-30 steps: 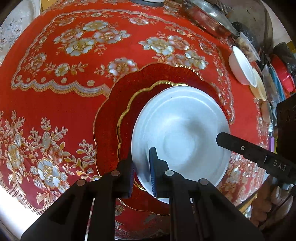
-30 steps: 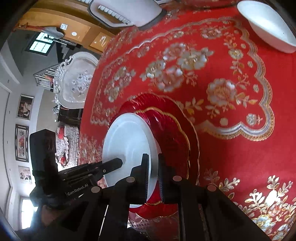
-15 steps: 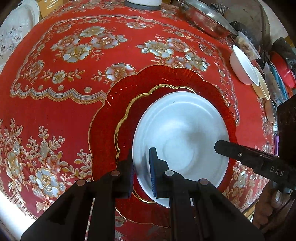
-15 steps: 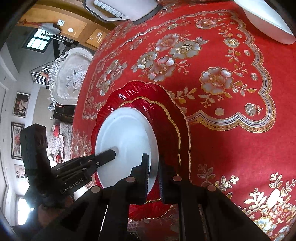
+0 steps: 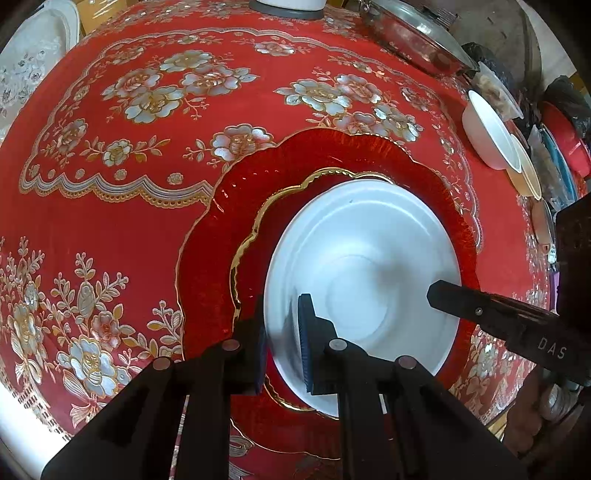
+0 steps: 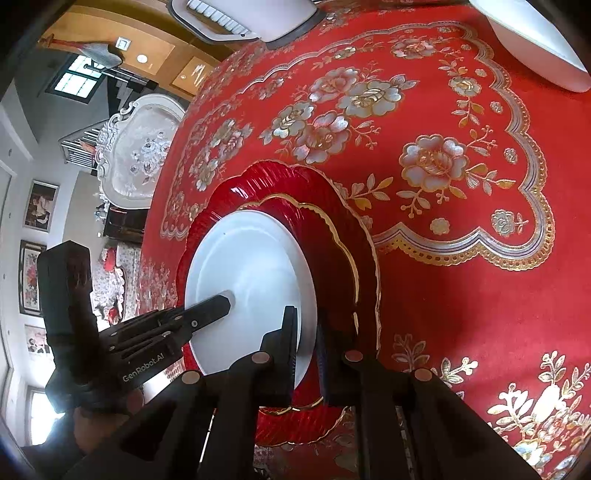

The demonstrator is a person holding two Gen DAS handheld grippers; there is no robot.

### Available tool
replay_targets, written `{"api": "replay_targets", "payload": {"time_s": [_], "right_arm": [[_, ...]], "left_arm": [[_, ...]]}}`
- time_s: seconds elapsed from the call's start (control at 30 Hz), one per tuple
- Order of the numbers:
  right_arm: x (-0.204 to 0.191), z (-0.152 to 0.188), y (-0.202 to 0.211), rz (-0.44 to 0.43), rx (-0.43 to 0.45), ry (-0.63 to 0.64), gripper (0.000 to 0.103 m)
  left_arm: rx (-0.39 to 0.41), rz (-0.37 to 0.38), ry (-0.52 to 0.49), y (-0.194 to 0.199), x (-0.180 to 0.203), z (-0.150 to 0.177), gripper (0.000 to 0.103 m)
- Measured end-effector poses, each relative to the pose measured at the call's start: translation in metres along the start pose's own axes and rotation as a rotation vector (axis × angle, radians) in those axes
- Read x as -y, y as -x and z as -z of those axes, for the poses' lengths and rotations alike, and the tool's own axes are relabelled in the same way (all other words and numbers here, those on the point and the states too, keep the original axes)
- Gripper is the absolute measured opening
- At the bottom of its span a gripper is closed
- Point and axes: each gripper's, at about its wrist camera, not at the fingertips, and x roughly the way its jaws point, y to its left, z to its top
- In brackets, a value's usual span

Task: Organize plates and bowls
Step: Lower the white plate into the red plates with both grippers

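Note:
A white plate (image 5: 364,291) (image 6: 251,280) lies over the middle of a red scalloped plate with a gold rim (image 5: 229,229) (image 6: 332,236) on the red flowered tablecloth. Whether the two plates touch I cannot tell. My left gripper (image 5: 282,332) is shut on the white plate's near rim and points steeply down. Across from it, my right gripper (image 6: 308,332) is shut on the opposite rim. Each gripper shows in the other's view: the right gripper (image 5: 480,310) as a black finger over the plate's right edge, the left gripper (image 6: 192,321) at lower left.
At the table's right edge stand a white bowl (image 5: 491,136), a beige bowl (image 5: 524,173) and more stacked dishes. A lidded steel pot (image 5: 410,40) and a white appliance (image 6: 243,14) sit at the far side. Another white bowl (image 6: 532,40) lies far right. An ornate white chair (image 6: 136,158) stands beyond the table.
The red plate looks slightly larger and shows more of its rim around the white plate. Both grippers keep their hold on the white plate.

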Motion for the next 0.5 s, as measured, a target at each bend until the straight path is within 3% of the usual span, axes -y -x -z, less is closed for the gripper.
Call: {"api": "replay_targets", "payload": {"time_s": [0.37, 0.47, 0.5], "right_arm": [[0.0000, 0.0003, 0.0004, 0.004, 0.012, 0.000, 0.013], [0.0024, 0.0000, 0.0036, 0.003, 0.023, -0.009, 0.017], [0.0029, -0.0003, 0.0056, -0.003, 0.031, -0.012, 0.024]], "left_arm": [[0.003, 0.016, 0.009, -0.0007, -0.0032, -0.0012, 0.014], [0.003, 0.073, 0.033, -0.0002, -0.0075, -0.0010, 0.027], [0.005, 0.084, 0.037, 0.0001, -0.0075, -0.0007, 0.042]]}}
